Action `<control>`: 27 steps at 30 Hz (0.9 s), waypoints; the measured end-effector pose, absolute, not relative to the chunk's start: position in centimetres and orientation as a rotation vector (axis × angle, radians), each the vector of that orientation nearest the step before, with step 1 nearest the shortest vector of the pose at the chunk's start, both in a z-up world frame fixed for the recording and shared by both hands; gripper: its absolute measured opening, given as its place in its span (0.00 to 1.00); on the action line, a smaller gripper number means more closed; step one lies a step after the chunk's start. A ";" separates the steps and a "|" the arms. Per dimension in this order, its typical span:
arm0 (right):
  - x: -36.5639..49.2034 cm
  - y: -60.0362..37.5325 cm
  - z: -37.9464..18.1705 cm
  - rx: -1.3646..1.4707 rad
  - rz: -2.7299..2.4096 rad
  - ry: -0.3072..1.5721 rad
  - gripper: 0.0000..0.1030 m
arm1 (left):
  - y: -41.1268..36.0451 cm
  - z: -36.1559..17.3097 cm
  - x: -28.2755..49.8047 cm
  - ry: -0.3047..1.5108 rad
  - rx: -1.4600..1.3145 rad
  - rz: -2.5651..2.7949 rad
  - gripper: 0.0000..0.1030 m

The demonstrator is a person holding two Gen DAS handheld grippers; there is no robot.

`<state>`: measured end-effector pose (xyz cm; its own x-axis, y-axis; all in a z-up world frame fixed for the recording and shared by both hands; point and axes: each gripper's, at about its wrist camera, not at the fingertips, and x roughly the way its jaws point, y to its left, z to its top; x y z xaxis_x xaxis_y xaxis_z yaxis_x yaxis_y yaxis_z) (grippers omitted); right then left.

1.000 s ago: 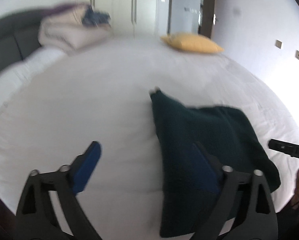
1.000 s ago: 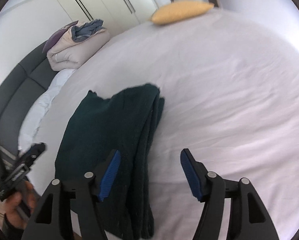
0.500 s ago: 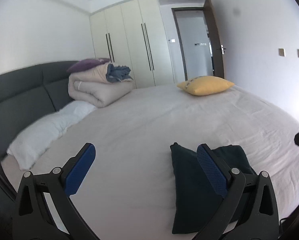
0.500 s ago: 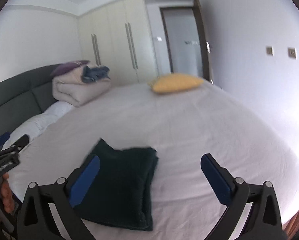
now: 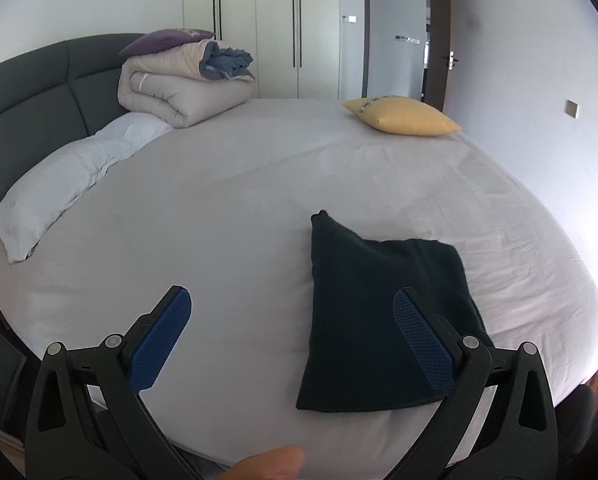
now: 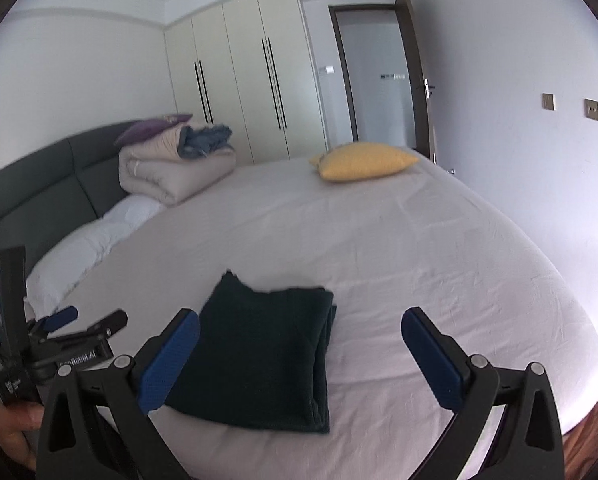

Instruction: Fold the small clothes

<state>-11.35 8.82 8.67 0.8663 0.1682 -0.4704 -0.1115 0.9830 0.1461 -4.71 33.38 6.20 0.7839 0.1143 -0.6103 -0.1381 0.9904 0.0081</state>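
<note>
The folded dark green garment (image 5: pixel 383 320) lies flat on the bed (image 5: pixel 227 216) near its front edge. Left hand-held gripper (image 5: pixel 291 336) and right hand-held gripper (image 6: pixel 301 354): jaws spread wide, empty.

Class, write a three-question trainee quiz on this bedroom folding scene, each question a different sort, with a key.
1. True or false: the dark green garment lies folded on the bed.
2. Multiple choice: the left gripper and right gripper are A) both open and empty, B) both shut on cloth, C) one open, one shut.
3. Fill in: the cushion near the door is coloured ____.

Key: 1 true; 2 A; 3 yellow.
</note>
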 end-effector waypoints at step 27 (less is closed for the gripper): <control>-7.6 11.4 -0.3 0.051 0.039 0.850 1.00 | 33.9 -3.0 -1.8 0.838 -0.064 0.076 1.00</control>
<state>-7.59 11.44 -0.28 0.6598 0.0547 -0.7495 -0.0139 0.9981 0.0606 -1.80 33.91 -2.96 0.6667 0.0416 -0.7441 -0.0921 0.9954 -0.0268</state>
